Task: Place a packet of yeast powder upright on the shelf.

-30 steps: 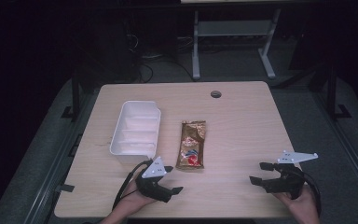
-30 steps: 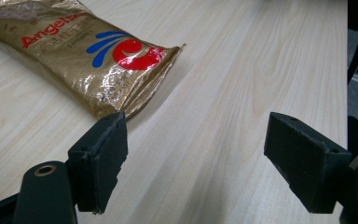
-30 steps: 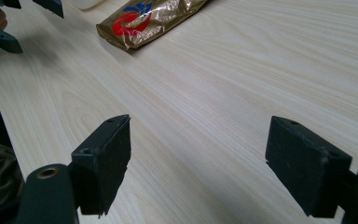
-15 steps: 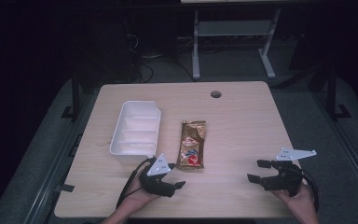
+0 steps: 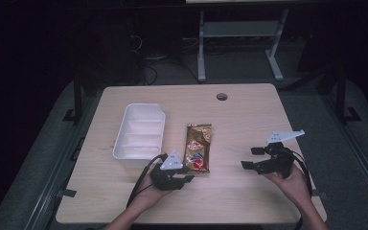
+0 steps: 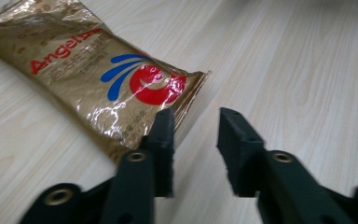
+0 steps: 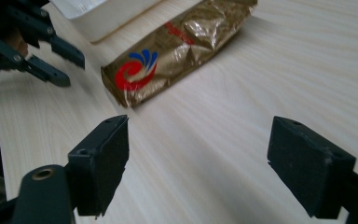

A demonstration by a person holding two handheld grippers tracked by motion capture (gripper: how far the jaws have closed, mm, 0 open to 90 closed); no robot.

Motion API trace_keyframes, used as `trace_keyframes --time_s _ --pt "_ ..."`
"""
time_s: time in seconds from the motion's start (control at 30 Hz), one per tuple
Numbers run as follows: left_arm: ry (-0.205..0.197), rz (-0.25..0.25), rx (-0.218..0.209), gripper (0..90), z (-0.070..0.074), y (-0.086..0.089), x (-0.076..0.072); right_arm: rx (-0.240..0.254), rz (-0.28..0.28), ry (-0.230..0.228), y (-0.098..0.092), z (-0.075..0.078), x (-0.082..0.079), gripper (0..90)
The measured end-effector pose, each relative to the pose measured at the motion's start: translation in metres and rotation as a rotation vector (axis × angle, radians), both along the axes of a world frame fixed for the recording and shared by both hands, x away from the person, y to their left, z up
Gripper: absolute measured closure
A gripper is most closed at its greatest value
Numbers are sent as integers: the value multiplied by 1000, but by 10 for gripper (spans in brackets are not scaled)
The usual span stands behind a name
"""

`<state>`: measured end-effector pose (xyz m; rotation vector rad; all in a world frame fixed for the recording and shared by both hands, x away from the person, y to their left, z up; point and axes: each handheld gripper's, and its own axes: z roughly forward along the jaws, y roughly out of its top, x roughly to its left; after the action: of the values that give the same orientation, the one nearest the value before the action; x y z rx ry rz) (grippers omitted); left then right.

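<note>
Wooden table (image 5: 249,120): gold packet (image 5: 199,147) just beyond left hand-held gripper (image 5: 186,173), jaws closing, nothing between.

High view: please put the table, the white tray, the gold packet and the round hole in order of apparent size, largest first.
1. table
2. white tray
3. gold packet, shorter and narrower than the tray
4. round hole
</note>
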<state>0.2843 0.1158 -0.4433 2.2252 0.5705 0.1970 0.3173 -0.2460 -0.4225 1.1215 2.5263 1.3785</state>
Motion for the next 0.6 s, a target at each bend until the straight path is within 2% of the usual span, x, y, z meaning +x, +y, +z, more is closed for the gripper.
trace_keyframes --time_s 0.07,0.17,0.27,0.33,0.4,0.5,0.6 --pt "13 1 11 733 -1 -4 4 -14 12 9 9 3 11 202" --pt "32 4 3 780 -1 -8 9 -26 29 32 20 5 26 198" --pt "23 11 3 840 1 -12 13 -28 40 48 31 8 42 199" --pt "14 25 2 855 2 -15 16 -48 49 59 38 11 53 201" --pt "22 35 3 862 1 -17 20 -70 51 74 45 14 64 204" --pt "23 61 12 868 -2 -18 25 -89 59 83 55 17 78 206" --pt "28 80 3 868 -3 -16 29 -97 69 93 65 20 91 210"
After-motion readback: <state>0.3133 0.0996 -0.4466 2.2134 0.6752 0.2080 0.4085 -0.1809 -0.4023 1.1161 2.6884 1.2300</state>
